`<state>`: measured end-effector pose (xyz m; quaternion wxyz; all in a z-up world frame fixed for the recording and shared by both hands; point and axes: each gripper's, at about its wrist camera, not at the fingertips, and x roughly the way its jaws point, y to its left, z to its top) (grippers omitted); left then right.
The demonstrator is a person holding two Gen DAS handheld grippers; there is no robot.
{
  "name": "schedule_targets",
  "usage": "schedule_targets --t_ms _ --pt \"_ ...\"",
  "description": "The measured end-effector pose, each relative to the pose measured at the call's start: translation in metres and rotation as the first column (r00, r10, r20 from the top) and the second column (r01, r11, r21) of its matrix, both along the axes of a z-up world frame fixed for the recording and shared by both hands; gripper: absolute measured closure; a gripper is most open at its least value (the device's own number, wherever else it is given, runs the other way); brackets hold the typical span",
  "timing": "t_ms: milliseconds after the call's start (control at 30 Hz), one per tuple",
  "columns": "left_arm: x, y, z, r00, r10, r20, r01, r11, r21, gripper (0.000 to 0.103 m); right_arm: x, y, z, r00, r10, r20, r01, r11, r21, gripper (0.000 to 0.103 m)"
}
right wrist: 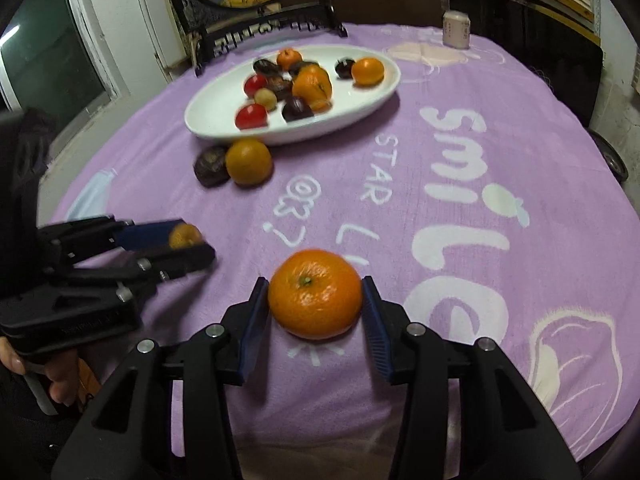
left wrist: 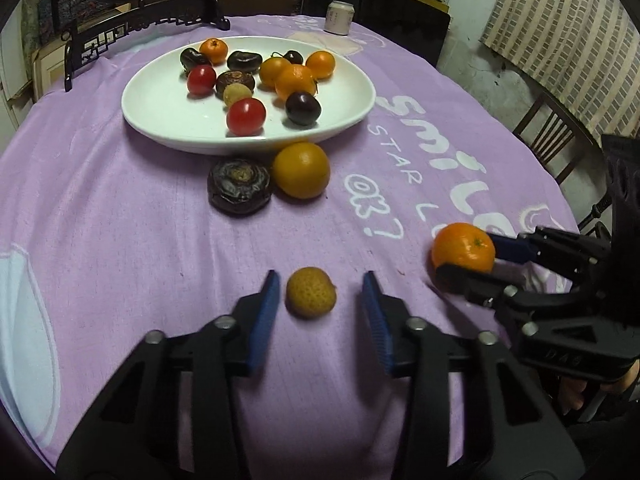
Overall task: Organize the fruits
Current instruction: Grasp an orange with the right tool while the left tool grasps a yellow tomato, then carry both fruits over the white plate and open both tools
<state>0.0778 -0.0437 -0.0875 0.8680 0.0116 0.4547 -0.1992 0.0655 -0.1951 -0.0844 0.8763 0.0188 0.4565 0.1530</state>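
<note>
While the mandarin (right wrist: 315,294) sits on the purple cloth of the table (left wrist: 120,208), the right gripper (right wrist: 315,300) brackets it, jaws narrowed to its sides and seemingly pressing, so the pick-up step looks under way. To its left the small tan fruit (left wrist: 310,291) lies between the left gripper's (left wrist: 318,300) jaws, which stand a little wider than it, not touching. Next, each should close firmly, lift, and carry toward the white plate (left wrist: 160,120) of fruit beyond, clearing the orange (left wrist: 301,175) and dark fruit (left wrist: 239,186) before it.
</note>
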Motion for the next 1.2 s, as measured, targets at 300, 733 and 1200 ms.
schedule_targets --t_ms 300,733,1200 --pt "-0.007 0.001 0.006 1.0 -0.018 0.009 0.018 1.0 -0.008 0.079 -0.005 0.002 0.005 1.0 0.002 0.027 -0.002 1.0 0.002 0.057" --pt "0.009 0.03 0.043 0.997 0.036 0.068 -0.033 0.999 -0.041 0.079 0.021 0.03 0.037 0.995 0.062 0.082 -0.062 0.998 0.002 0.057" --pt "0.166 0.053 0.099 0.966 0.226 0.124 -0.221 0.974 -0.055 0.078 0.144 0.045 0.093 0.981 -0.052 0.187 0.058 0.998 -0.026 0.058"
